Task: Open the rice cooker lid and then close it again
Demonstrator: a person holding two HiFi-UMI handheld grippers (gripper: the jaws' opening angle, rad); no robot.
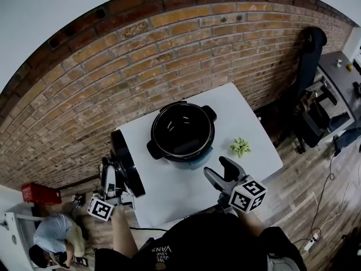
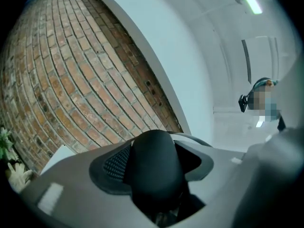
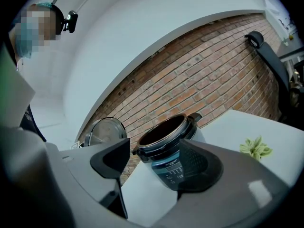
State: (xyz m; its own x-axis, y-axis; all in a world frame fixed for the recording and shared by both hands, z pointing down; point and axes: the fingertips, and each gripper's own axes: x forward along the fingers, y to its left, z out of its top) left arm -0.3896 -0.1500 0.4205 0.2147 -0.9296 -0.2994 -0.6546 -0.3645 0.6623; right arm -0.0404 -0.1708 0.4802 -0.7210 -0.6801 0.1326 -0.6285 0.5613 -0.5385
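Rice cooker [image 1: 182, 131] sits open mid-table, and its lid [image 1: 127, 162] is off to the left, tipped on edge at the left side of the white table [image 1: 248, 112], hanging from my left gripper [image 1: 114, 186], which is clamped wide around the lid's black handle [image 2: 153, 160]. My right gripper [image 1: 221, 171] sits near me on the right, jaws apart and empty, a green leafy thing [image 1: 240, 147] just beyond it. My worry: the lid hangs by that rounded handle alone, so it could swivel or slip on the swing back, or come in tilted and clip the rim.
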